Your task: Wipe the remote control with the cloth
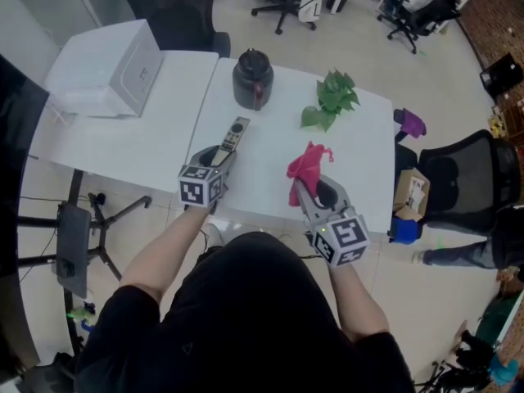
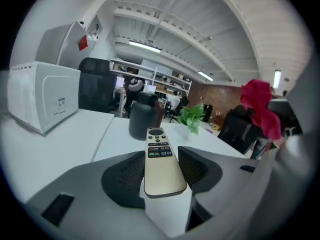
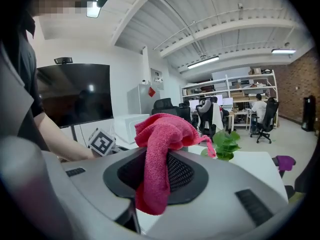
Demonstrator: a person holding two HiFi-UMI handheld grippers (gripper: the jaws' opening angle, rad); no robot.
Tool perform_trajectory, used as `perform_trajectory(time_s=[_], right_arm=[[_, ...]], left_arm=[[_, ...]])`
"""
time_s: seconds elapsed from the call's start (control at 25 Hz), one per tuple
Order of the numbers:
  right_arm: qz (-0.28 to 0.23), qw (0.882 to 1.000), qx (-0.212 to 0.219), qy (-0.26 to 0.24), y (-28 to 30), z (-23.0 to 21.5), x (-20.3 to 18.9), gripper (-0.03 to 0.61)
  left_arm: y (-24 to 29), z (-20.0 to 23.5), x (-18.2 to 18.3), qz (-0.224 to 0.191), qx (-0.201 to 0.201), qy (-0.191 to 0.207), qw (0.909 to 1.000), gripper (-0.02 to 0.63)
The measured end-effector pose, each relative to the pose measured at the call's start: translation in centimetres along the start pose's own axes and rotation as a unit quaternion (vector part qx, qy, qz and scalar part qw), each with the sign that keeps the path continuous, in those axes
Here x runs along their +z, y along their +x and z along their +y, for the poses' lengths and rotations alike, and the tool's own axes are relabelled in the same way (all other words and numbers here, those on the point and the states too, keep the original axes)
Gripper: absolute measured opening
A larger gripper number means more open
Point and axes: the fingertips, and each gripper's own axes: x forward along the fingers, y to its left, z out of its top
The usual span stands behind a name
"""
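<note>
Remote control (image 2: 160, 159) is clamped by its plain lower end between the jaws of the left hand-held gripper (image 2: 161, 170). Its button face is up and its far end points across the white counter (image 1: 262, 174) toward a black jug (image 1: 252, 78). The right hand-held gripper (image 3: 156, 171) grasps the red cloth (image 3: 160, 149), which is bunched above its jaws to the right of the remote control. A green plant (image 1: 332, 98) lies farther back.

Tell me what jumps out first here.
The bright pink cloth, bunched in the right gripper over the white table's near side. Then the gold remote control gripped in the left gripper, with a black pot and a green plant at the table's far edge.
</note>
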Motion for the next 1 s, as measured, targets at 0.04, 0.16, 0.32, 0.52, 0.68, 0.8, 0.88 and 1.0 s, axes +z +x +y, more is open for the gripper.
perform_trajectory(time_s=[0.04,0.16,0.32,0.52,0.68,0.8,0.88,1.0], right_arm=[[0.003,1.0,-0.002,0.0,-0.2,0.1,-0.1,0.107],[0.01,1.0,-0.002,-0.001,-0.6,0.6,-0.6,0.107],[0.022,1.0,-0.004,-0.002,-1.4,1.0,-1.1,0.107],[0.032,0.999,-0.012,0.001,-1.9,0.7,-1.6,0.107],[0.041,0.999,-0.012,0.005,-2.0,0.6,-2.0,0.107],[0.042,0.999,-0.012,0.007,-2.0,0.5,-2.1,0.107],[0.042,0.999,-0.011,0.007,-1.9,0.4,-2.1,0.107],[0.045,0.999,-0.014,0.009,-1.8,0.2,-2.2,0.107]], left_arm=[[0.8,1.0,-1.1,0.016,0.025,0.009,0.9995,0.212],[2.9,3.6,-4.4,0.063,0.08,0.007,0.9948,0.212],[4.7,5.7,-8.0,0.114,0.126,-0.004,0.9854,0.212],[5.8,6.5,-9.4,0.14,0.15,0.009,0.9786,0.212],[6.6,6.5,-11.2,0.177,0.155,0.012,0.9719,0.213],[6.5,6.7,-11.5,0.188,0.164,0.02,0.9683,0.213],[6.6,6.7,-11.3,0.185,0.167,0.027,0.9682,0.215],[6.9,6.2,-11.6,0.189,0.158,0.024,0.9689,0.218]])
